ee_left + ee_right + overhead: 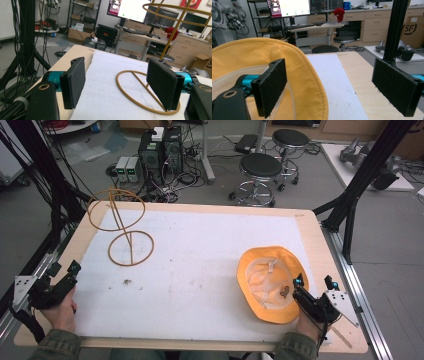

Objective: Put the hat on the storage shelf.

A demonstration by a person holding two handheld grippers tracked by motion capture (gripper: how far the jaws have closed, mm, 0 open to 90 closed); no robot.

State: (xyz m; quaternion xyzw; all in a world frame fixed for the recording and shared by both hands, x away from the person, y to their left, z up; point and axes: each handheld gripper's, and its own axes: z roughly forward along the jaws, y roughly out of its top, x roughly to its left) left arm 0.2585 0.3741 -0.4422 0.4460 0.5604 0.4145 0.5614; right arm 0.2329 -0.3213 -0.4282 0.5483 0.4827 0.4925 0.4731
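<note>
A yellow bucket hat [270, 282] lies upside down on the white mat at the right, its pale lining facing up. My right gripper [314, 282] stands open at the hat's near right edge. In the right gripper view the hat brim [312, 82] passes between the two jaws, with one jaw over the hat's inside and the other over the bare table; the pads do not press on it. A tan wire stand [122, 225] with two rings stands at the far left. My left gripper [62, 269] is open at the table's left edge, and the stand's base ring [147, 100] lies just beyond its jaws.
A white foam mat [200, 270] covers most of the wooden table [315, 227]. A small dark speck [127, 281] lies on the mat near the stand. Black frame posts rise at both sides. Stools and computer boxes stand on the floor beyond the far edge.
</note>
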